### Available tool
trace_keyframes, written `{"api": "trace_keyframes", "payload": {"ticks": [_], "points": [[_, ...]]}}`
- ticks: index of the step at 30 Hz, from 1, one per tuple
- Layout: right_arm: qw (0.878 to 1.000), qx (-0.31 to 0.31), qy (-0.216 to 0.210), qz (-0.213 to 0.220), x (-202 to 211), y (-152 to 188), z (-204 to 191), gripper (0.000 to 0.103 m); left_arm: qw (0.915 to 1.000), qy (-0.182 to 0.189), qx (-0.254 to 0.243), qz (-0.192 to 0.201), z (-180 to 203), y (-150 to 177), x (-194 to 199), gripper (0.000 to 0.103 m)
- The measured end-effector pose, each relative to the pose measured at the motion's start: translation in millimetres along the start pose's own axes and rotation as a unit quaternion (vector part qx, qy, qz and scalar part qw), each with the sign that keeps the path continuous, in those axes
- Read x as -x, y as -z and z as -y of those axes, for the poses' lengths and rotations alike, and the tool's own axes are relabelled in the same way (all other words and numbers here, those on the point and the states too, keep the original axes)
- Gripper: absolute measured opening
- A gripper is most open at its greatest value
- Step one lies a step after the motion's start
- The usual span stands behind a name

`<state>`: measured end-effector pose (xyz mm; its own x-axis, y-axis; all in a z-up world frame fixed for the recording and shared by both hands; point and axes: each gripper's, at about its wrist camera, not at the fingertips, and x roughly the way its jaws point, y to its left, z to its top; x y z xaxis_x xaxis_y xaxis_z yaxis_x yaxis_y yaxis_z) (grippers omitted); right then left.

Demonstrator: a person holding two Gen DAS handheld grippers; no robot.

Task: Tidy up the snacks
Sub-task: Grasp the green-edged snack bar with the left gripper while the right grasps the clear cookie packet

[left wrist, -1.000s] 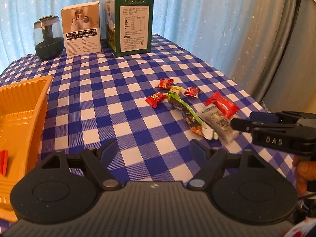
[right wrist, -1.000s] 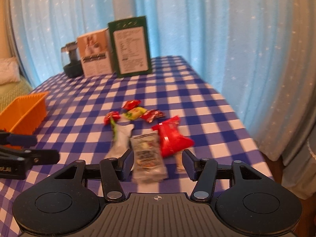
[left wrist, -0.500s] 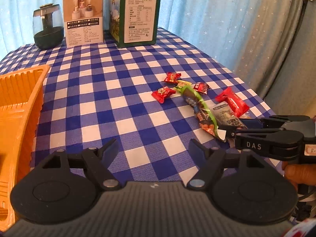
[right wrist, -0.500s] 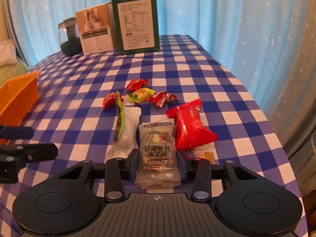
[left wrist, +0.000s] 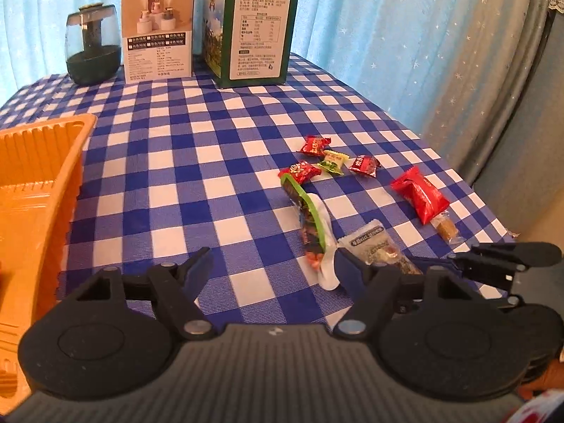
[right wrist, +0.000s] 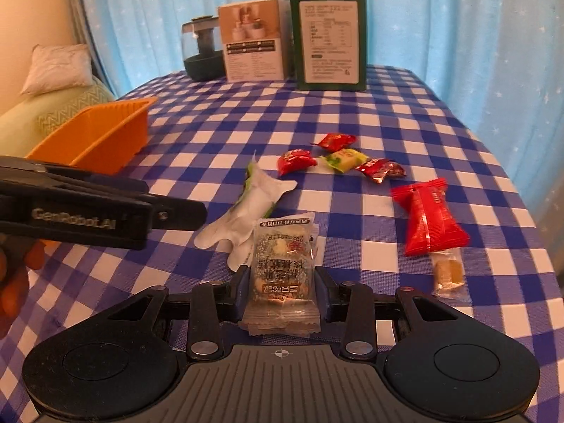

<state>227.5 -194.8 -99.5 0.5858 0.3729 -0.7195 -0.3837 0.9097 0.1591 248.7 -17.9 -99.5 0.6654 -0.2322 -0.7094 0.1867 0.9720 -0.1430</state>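
Observation:
A clear snack packet point(right wrist: 280, 264) with dark print lies between the jaws of my right gripper point(right wrist: 282, 278), which are closing; both pads press on its sides. Beside it on the blue checked cloth lie a long green and white packet point(right wrist: 253, 208), a red packet point(right wrist: 428, 218) and a small brown sweet point(right wrist: 447, 271). Farther back sit several small wrapped candies point(right wrist: 345, 158). My left gripper point(left wrist: 273, 257) hovers over bare cloth left of the snacks, its jaws closing slowly with nothing between them. An orange tray point(left wrist: 35, 190) stands at the left.
A green box point(left wrist: 259, 28), a white box point(left wrist: 158, 49) and a dark glass jar point(left wrist: 92, 46) stand along the table's far edge before blue curtains. The table drops off just right of the snacks. A sofa with a pillow point(right wrist: 56, 67) lies beyond the tray.
My right gripper slid forward around the clear packet and closed until its pads met the packet's sides. The left gripper stayed about where it was and narrowed a little.

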Motion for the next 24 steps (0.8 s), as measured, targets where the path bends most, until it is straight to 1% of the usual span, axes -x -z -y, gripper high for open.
{"api": "trace_keyframes", "payload": {"ticks": [1, 4, 6, 7, 11, 13, 14, 17, 20, 24], "points": [[1.0, -0.006, 0.012, 0.002, 1, 0, 2, 0.038, 1.0, 0.003, 0.002, -0.001, 1, -1, -2, 0.07], [0.998, -0.034, 0.043, 0.004, 5, 0, 13, 0.037, 0.9999, 0.012, 0.0, -0.001, 5, -4, -9, 0.058], [0.997, -0.049, 0.053, 0.006, 9, 0, 20, 0.037, 0.9998, 0.021, 0.003, -0.004, 8, -7, -16, 0.043], [0.997, -0.055, 0.056, 0.008, 10, 0, 23, 0.037, 0.9997, 0.026, 0.004, -0.005, 10, -8, -20, 0.041], [0.996, -0.065, 0.057, 0.007, 10, -1, 28, 0.037, 0.9992, 0.039, 0.006, -0.008, 16, -12, -35, 0.036], [0.996, -0.065, 0.058, 0.004, 9, -1, 29, 0.037, 0.9991, 0.042, 0.003, -0.011, 20, -14, -42, 0.036], [0.996, -0.065, 0.059, 0.003, 8, -1, 29, 0.037, 0.9991, 0.041, 0.0, -0.012, 21, -14, -45, 0.035], [0.996, -0.064, 0.062, 0.004, 8, -1, 29, 0.038, 0.9991, 0.034, -0.014, -0.021, 25, -15, -54, 0.03], [0.996, -0.066, 0.066, 0.007, 6, -1, 28, 0.038, 0.9989, 0.031, -0.023, -0.025, 27, -13, -58, 0.028], [0.995, -0.061, 0.074, 0.004, 2, -2, 25, 0.039, 0.998, 0.027, -0.052, -0.024, 32, -13, -59, 0.025]]}}
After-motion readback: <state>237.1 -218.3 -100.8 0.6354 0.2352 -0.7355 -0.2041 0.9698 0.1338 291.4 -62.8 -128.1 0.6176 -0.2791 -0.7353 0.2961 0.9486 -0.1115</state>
